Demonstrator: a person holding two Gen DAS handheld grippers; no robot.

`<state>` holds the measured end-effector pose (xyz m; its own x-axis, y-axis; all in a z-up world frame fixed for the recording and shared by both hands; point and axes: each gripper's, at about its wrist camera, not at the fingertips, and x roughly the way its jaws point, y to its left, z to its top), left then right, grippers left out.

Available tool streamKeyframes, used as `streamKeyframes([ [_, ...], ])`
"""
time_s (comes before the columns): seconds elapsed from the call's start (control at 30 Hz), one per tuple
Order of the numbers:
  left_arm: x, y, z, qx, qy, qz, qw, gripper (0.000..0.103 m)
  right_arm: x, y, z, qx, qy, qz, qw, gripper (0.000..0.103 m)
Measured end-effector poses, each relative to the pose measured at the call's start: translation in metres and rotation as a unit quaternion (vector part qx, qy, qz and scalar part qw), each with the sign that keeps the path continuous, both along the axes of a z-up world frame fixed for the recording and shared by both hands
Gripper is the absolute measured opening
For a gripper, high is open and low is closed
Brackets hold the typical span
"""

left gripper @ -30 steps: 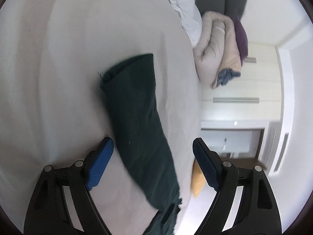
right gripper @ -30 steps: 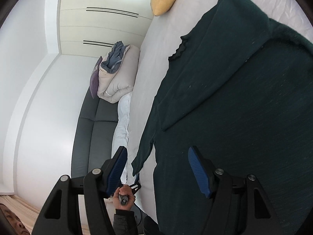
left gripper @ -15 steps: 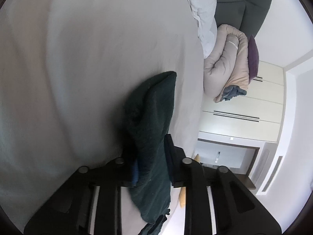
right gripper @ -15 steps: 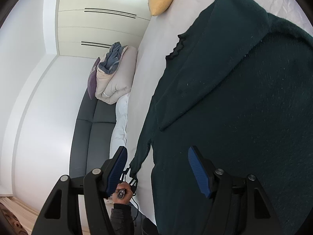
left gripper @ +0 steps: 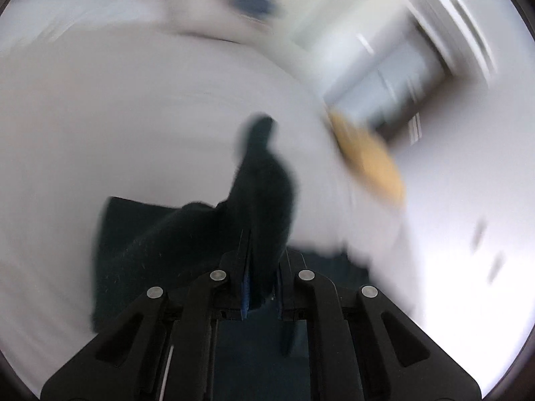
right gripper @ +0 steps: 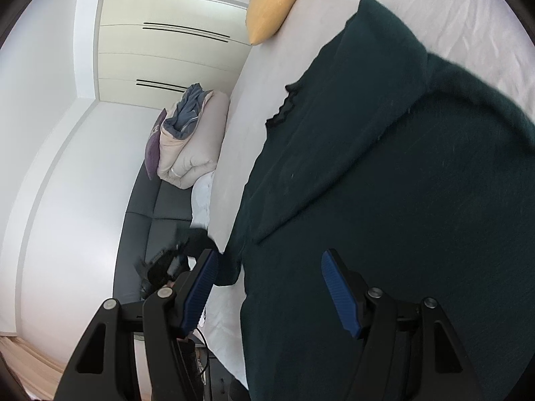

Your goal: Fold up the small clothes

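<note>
Clearly clamped: left gripper [left gripper: 259, 287], blue-padded black two-finger tool, pinched tight on the free end of a dark green fuzzy knit sleeve [left gripper: 264, 180]. Runs straight away from the jaws along the gripper's own axis, lifted off the pale grey bed sheet [left gripper: 117, 117]. Joins the dark green knit sweater [right gripper: 401, 200] lower left of the jaws in the blurred left wrist view. Spread flat over most of the bed in the right wrist view, long axis running from near edge toward a mustard yellow cushion [right gripper: 272, 0] at the far end.

Held wide apart and gripping nothing: right gripper [right gripper: 269, 287], poised just above the sweater's body near its bed-edge side. Other sleeve already laid diagonally across the chest, scalloped cuff [right gripper: 284, 107] pointing at the bed edge.

Probably next: carrying the held sleeve inward across the body, so left arm nearer the job. Soft, thick, limp wool; likely to sag and cling, not slide. Beyond the bed: rolled beige quilt [right gripper: 190, 147] on a dark grey sofa [right gripper: 150, 207].
</note>
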<state>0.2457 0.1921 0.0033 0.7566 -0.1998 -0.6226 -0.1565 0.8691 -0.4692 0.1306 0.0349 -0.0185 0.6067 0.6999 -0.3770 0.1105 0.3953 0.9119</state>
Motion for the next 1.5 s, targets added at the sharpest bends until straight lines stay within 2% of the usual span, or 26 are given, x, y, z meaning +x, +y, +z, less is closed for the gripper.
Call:
streamKeyframes([
  [0.03,0.004,-0.049,-0.007,0.076,0.001,-0.038,0.9964,0.01,0.005,-0.002,0.001,-0.004,0.0,0.002,1.0,0.069],
  [0.1,0.006,-0.101,-0.026,0.148,0.008,-0.079,0.9857,0.01,0.019,-0.001,0.006,-0.017,-0.004,0.011,1.0,0.069],
  [0.13,0.002,-0.129,-0.042,0.185,0.011,-0.098,0.9777,0.01,0.028,0.001,0.009,-0.022,-0.007,0.021,1.0,0.069],
  [0.23,-0.01,-0.163,-0.068,0.25,0.009,-0.115,0.9613,0.01,0.059,0.016,0.016,-0.044,-0.003,0.059,0.997,0.069],
  [0.3,-0.014,-0.165,-0.076,0.257,0.007,-0.112,0.9598,0.01,0.082,0.031,0.014,-0.037,-0.003,0.087,0.996,0.069],
  [0.37,-0.017,-0.164,-0.074,0.26,-0.007,-0.107,0.9597,0.01,0.107,0.047,0.005,-0.019,0.019,0.099,0.995,0.069],
  [0.47,-0.02,-0.166,-0.071,0.286,-0.03,-0.109,0.9513,0.01,0.139,0.077,-0.007,0.02,0.032,0.125,0.991,0.069],
  [0.67,-0.054,-0.175,-0.073,0.303,-0.047,-0.124,0.9436,0.01,0.186,0.137,-0.018,0.023,0.061,0.178,0.982,0.069],
  [0.8,-0.055,-0.171,-0.076,0.295,-0.047,-0.125,0.9463,0.01,0.205,0.159,-0.019,0.014,0.062,0.194,0.979,0.069],
  [0.87,-0.057,-0.167,-0.072,0.284,-0.043,-0.123,0.9499,0.01,0.208,0.166,-0.021,-0.011,0.066,0.208,0.976,0.053],
  [0.93,-0.056,-0.161,-0.07,0.275,-0.04,-0.122,0.953,0.01,0.209,0.171,-0.022,-0.036,0.065,0.22,0.973,0.027],
  [1.0,-0.058,-0.158,-0.069,0.263,-0.037,-0.125,0.9561,0.012,0.206,0.169,-0.023,-0.064,0.061,0.218,0.972,0.012],
  [1.1,-0.07,-0.154,-0.06,0.231,-0.039,-0.141,0.9618,0.014,0.201,0.156,-0.021,-0.08,0.054,0.202,0.975,0.01],
  [1.17,-0.082,-0.152,-0.055,0.202,-0.039,-0.159,0.9656,0.014,0.196,0.143,-0.016,-0.086,0.044,0.189,0.977,0.01],
  [1.23,-0.094,-0.145,-0.049,0.157,-0.04,-0.18,0.9702,0.015,0.194,0.128,-0.009,-0.095,0.033,0.176,0.979,0.009],
  [1.3,-0.099,-0.134,-0.043,0.133,-0.043,-0.182,0.9733,0.015,0.191,0.114,-0.002,-0.103,0.023,0.17,0.98,0.009],
  [1.5,-0.075,-0.057,-0.03,0.064,-0.028,-0.12,0.9903,0.014,0.183,0.055,0.005,-0.144,0.023,0.159,0.976,0.009],
])
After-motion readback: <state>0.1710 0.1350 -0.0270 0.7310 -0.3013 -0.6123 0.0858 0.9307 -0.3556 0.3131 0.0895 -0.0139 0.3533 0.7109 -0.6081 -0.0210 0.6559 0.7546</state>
